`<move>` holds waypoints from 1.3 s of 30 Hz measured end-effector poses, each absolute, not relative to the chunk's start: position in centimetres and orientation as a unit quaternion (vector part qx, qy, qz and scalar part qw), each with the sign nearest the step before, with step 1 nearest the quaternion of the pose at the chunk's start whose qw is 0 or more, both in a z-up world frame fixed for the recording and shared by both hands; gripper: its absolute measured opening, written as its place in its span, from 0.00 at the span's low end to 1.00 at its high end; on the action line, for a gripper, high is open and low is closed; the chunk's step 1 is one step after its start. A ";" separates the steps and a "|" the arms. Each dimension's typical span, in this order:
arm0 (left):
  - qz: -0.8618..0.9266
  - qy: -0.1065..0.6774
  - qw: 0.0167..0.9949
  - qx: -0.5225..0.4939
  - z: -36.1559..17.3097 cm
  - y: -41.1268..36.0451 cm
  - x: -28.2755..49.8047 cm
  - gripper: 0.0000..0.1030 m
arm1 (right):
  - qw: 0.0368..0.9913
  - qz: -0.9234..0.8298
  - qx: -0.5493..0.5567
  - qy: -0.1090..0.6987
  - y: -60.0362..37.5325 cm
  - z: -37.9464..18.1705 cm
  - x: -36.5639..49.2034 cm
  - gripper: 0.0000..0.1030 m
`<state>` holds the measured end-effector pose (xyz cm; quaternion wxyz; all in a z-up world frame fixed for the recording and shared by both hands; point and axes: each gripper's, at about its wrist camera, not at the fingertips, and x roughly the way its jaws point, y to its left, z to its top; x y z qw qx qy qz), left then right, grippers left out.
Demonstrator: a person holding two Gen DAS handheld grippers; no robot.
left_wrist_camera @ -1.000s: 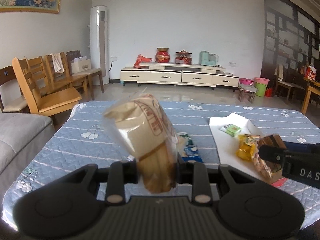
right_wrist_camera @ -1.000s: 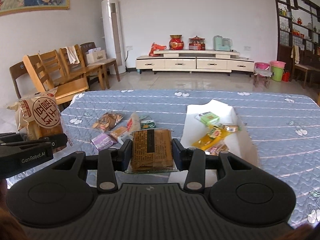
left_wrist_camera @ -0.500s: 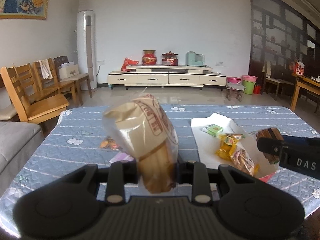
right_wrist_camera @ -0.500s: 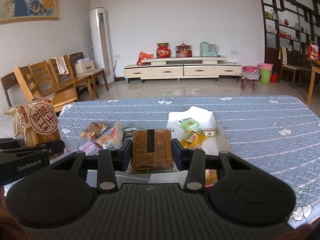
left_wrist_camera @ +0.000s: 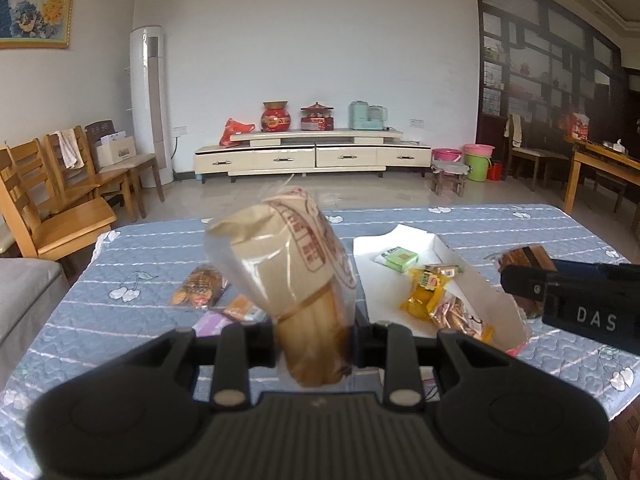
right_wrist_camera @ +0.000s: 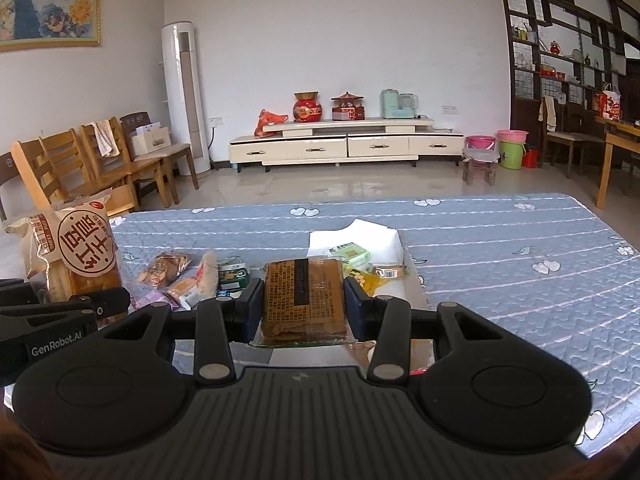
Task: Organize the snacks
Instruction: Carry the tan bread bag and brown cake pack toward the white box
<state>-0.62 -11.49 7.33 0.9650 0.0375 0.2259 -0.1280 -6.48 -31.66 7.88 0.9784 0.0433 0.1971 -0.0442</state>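
**Both snack packs carried back from the pile, white box ahead**

Since a second ago both views have drawn back and swung: more of the blue quilted counter (right_wrist_camera: pixel 500 248) shows, and the white box (left_wrist_camera: pixel 472 280) sits further from the lens in both. The left tongs (left_wrist_camera: pixel 314 344) are clamped narrow on the lower end of a tall bread pack (left_wrist_camera: pixel 288 276), which leans up and to the left, clear of the counter. The right tongs (right_wrist_camera: pixel 304 308) hold a flat brown cake pack (right_wrist_camera: pixel 303 296) level between their pads, jaws at a middling width.

The step in hand looks like the carry: two snacks lifted, neither yet placed. The box already holds a green packet (left_wrist_camera: pixel 398 258) and a yellow packet (left_wrist_camera: pixel 426 292); loose snacks (right_wrist_camera: pixel 180 276) remain on the quilt to its left.

Next, I judge, each pack must be brought over the box and released low. The bread pack is tall and soft, so it should be laid down rather than dropped, and the right tongs should go first or keep clear.
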 end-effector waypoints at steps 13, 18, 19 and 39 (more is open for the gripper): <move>-0.144 0.227 0.962 0.049 7.4 -13.0 -0.3 0.28 | 0.978 -0.060 0.046 0.196 -31.7 7.8 -6.2 0.51; -0.149 0.228 0.961 0.051 7.5 -13.6 -0.2 0.28 | 0.977 -0.065 0.048 0.196 -31.7 7.8 -6.1 0.51; -0.150 0.228 0.961 0.053 7.5 -13.7 -0.2 0.28 | 0.977 -0.065 0.049 0.196 -31.7 7.7 -6.1 0.51; -0.170 0.234 0.955 0.066 7.2 -16.1 0.8 0.28 | 0.974 -0.089 0.062 0.199 -31.9 7.5 -5.7 0.51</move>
